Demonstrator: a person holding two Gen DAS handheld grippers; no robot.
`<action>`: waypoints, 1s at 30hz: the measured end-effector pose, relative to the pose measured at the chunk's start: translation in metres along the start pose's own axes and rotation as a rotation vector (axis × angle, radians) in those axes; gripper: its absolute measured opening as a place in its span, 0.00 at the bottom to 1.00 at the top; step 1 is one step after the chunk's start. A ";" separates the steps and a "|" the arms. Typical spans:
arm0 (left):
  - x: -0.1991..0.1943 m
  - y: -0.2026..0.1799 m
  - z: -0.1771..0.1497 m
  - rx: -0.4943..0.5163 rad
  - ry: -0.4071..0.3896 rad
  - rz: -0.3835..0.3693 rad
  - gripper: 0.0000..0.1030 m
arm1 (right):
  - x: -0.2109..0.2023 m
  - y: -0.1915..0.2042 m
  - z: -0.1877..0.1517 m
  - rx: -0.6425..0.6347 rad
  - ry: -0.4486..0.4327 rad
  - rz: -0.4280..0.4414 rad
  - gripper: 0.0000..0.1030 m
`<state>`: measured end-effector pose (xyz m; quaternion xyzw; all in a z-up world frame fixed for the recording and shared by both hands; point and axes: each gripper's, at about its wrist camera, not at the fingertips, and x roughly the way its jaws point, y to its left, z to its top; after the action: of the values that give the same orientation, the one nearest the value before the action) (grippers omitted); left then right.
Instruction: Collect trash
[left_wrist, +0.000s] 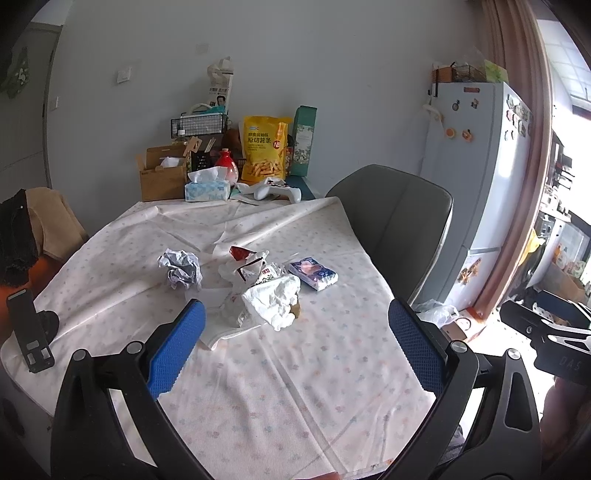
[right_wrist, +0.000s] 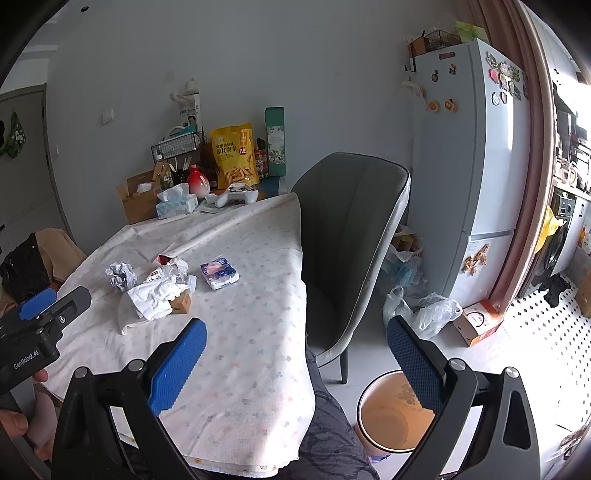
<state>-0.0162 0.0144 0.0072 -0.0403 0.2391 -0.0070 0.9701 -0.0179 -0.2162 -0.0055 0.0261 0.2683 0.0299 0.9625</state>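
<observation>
Trash lies in the middle of the cloth-covered table (left_wrist: 295, 387): a crumpled grey paper ball (left_wrist: 180, 268), a heap of clear and printed wrappers (left_wrist: 251, 273), a crumpled white tissue (left_wrist: 273, 301) and a small blue tissue pack (left_wrist: 313, 272). My left gripper (left_wrist: 295, 343) is open and empty, above the table in front of the heap. My right gripper (right_wrist: 295, 362) is open and empty at the table's right edge. Below it an orange-lined bin (right_wrist: 391, 413) stands on the floor. The trash also shows in the right wrist view: paper ball (right_wrist: 121, 275), tissue (right_wrist: 153, 299), tissue pack (right_wrist: 218, 273).
A grey chair (right_wrist: 351, 236) stands at the table's right side. A tissue box (left_wrist: 207, 188), snack bag (left_wrist: 264, 149), cardboard box (left_wrist: 162, 177) and game controller (left_wrist: 277, 192) crowd the table's far end. A fridge (right_wrist: 476, 166) and plastic bags (right_wrist: 424, 310) stand at the right.
</observation>
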 end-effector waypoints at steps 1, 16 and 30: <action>-0.003 0.004 -0.002 -0.003 -0.001 -0.004 0.96 | 0.000 -0.001 0.000 0.002 0.001 0.000 0.93; 0.002 -0.002 0.002 0.021 0.010 -0.019 0.96 | 0.003 -0.007 -0.003 0.012 0.005 -0.008 0.93; 0.010 0.042 0.010 -0.046 0.052 0.017 0.96 | 0.032 0.015 0.006 -0.041 0.044 0.108 0.93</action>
<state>-0.0027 0.0565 0.0081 -0.0604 0.2645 0.0055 0.9625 0.0125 -0.1990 -0.0158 0.0201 0.2871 0.0881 0.9536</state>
